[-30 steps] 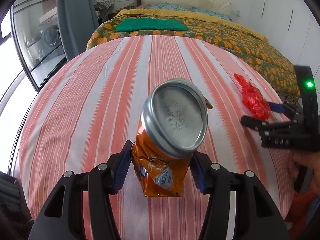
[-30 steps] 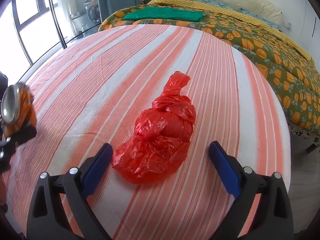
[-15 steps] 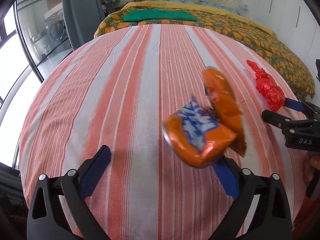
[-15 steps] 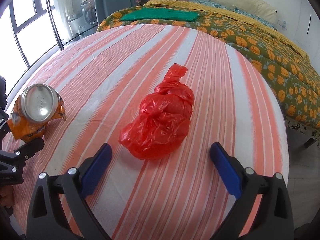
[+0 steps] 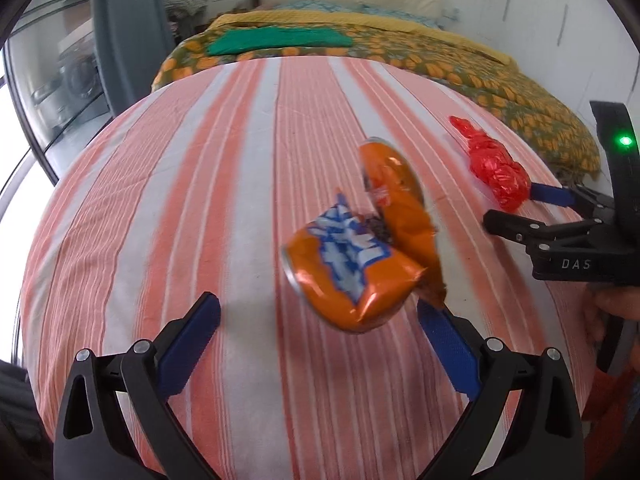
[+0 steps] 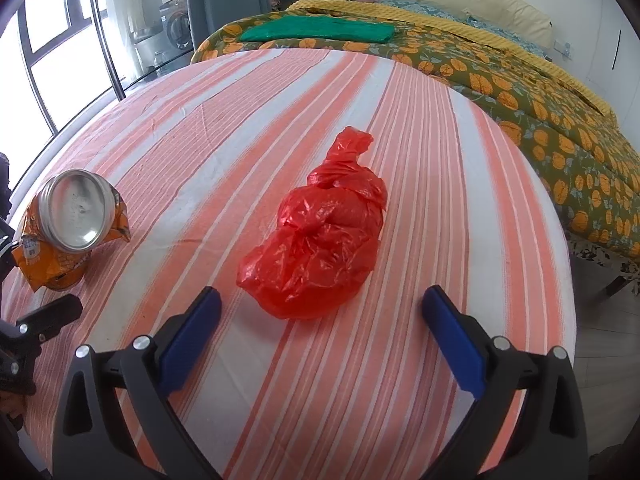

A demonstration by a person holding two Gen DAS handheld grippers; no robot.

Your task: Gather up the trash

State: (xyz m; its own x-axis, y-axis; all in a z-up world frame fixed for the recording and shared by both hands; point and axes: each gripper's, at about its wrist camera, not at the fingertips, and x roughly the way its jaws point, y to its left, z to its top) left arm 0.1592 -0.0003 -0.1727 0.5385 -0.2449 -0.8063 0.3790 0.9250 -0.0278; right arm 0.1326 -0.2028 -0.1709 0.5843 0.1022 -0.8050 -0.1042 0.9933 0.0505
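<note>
Reading "DAS" on the right gripper (image 5: 516,216) (white letters), jaws apart.

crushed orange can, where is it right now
The crushed orange can lies on the striped tablecloth, left of the red plastic bag; in the left wrist view it sits ahead of the open left gripper.

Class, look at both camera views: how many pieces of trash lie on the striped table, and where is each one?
2. A crushed orange can lies at the table's left side; a knotted red plastic bag lies near the middle. No other trash shows.
</note>
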